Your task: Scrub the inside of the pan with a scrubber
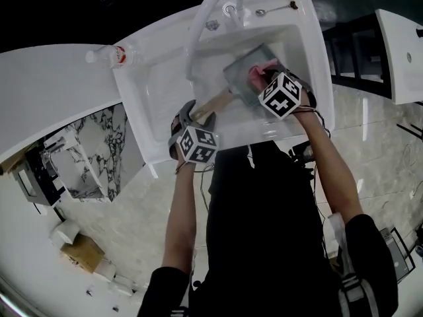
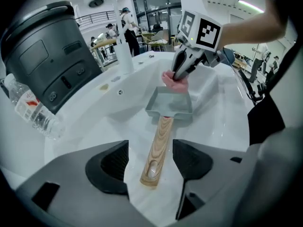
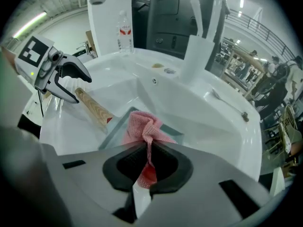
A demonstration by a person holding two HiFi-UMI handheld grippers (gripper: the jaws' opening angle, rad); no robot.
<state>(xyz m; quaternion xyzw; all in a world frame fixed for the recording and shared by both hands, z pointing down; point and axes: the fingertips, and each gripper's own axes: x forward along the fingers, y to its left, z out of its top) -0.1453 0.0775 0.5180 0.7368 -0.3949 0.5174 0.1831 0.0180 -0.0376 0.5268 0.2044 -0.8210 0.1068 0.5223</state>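
Pan [image 2: 169, 103], square grey metal with pale wooden handle, lying mid-frame in white sink [image 2: 90, 122]; left gripper [image 2: 150, 162] spread wide either side of handle end, right gripper [image 3: 149, 163] clenched on pink mesh scrubber [image 3: 142, 126].

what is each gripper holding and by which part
The right hand-held gripper is shut on the pink scrubber, pinching a bunched fold. The left hand-held gripper is open, holding nothing; the pan's wooden handle lies between its jaws, ungripped.
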